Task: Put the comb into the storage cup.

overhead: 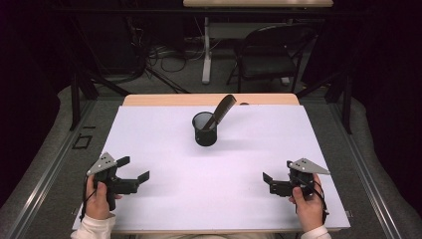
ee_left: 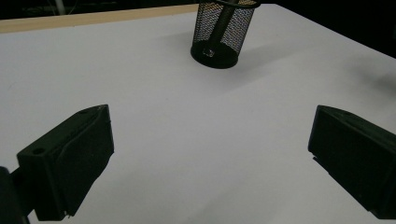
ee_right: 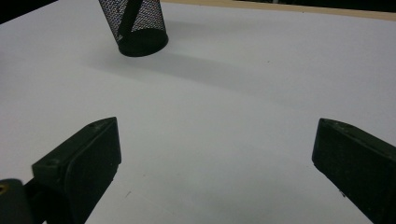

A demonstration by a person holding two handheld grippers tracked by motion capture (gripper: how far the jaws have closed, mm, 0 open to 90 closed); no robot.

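Standing toward the desk's [overhead: 149, 209] far edge, the mesh cup [overhead: 205, 130] holds a leaning comb [overhead: 221, 110]: probably light, stiff plastic; grasp its exposed upper end. Left gripper [overhead: 135, 171] and right gripper [overhead: 276, 176], near corners, gape wide, empty.

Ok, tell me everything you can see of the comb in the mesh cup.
The comb is dark, flat and long, plastic by the look of it, with fine teeth along one edge and a rounded upper end. It stands in the black wire-mesh cup near the far middle of the white table, leaning up and to the right against the cup's rim, about half of it above the rim. Through the mesh its lower end rests on the cup's bottom. Nothing else touches it; both tools sit open, far off.
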